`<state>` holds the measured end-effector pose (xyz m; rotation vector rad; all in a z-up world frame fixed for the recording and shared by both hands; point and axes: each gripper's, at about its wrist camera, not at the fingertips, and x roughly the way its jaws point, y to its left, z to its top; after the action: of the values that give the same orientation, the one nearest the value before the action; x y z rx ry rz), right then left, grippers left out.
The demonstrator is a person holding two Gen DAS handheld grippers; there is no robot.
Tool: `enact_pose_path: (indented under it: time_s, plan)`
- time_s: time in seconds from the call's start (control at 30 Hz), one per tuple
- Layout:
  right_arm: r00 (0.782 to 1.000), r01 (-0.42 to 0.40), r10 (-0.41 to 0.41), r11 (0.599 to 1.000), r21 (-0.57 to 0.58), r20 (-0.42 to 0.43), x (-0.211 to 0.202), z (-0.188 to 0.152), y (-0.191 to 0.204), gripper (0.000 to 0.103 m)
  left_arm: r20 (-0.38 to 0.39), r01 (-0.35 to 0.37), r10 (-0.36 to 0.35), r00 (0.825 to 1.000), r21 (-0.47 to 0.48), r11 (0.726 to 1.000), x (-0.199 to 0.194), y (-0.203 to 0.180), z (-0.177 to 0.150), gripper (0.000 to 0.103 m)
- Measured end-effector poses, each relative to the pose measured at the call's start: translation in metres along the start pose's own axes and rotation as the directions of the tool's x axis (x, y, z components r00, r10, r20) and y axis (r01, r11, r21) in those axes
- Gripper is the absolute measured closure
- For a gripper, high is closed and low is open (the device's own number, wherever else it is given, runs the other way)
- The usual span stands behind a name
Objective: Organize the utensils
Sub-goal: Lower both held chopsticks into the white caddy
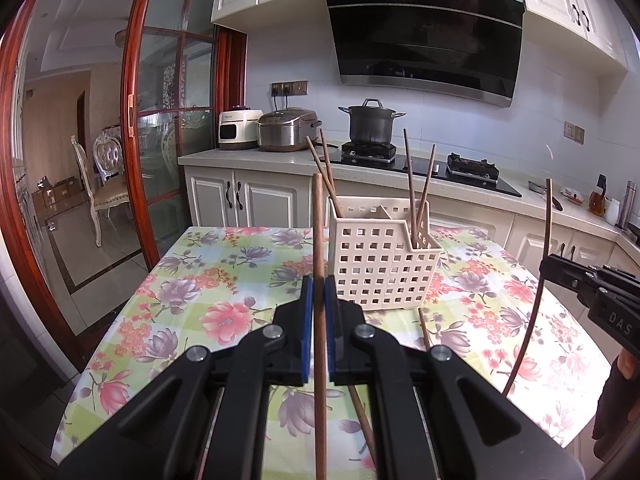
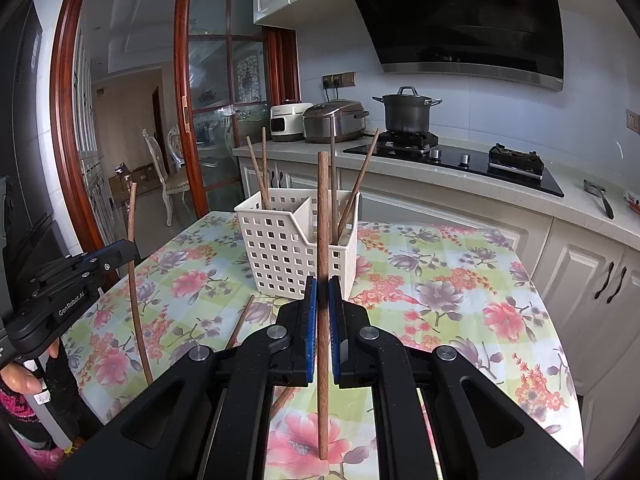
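Note:
My left gripper (image 1: 319, 284) is shut on a brown wooden chopstick (image 1: 318, 220) that stands upright between its blue pads. Beyond it on the floral tablecloth is the white perforated basket (image 1: 380, 268), with two chopsticks (image 1: 325, 172) in its left compartment and two (image 1: 418, 188) in its right. My right gripper (image 2: 323, 282) is shut on another upright chopstick (image 2: 323, 208), in front of the same basket (image 2: 280, 252). Each gripper shows in the other's view, the right gripper (image 1: 547, 267) and the left gripper (image 2: 127, 251). A loose chopstick (image 2: 240, 324) lies on the cloth.
The table (image 1: 192, 264) drops off at the left to a tiled floor. Behind it runs a counter with a pot (image 1: 370, 124) on the hob, a rice cooker (image 1: 286, 128) and a small white appliance. A chair (image 1: 102, 184) stands past the glass door.

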<state>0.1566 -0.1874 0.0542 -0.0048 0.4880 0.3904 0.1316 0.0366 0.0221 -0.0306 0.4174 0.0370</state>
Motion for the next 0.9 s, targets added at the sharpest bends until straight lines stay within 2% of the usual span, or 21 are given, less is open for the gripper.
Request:
enact_pose_path:
  time_s: [0.47,0.9]
  plan:
    - [1.0,0.001,-0.002,1.0,0.017,0.019,0.009,0.016,-0.006,0.097,-0.002,0.02,-0.02,1.0,0.001,1.0,0.005,-0.002,0.012,0.097]
    - [0.999,-0.009,0.008,1.0,0.024,0.04,0.027,0.056,-0.013,0.097,-0.005,0.082,-0.082,0.997,0.016,0.997,0.02,-0.01,0.053,0.097]
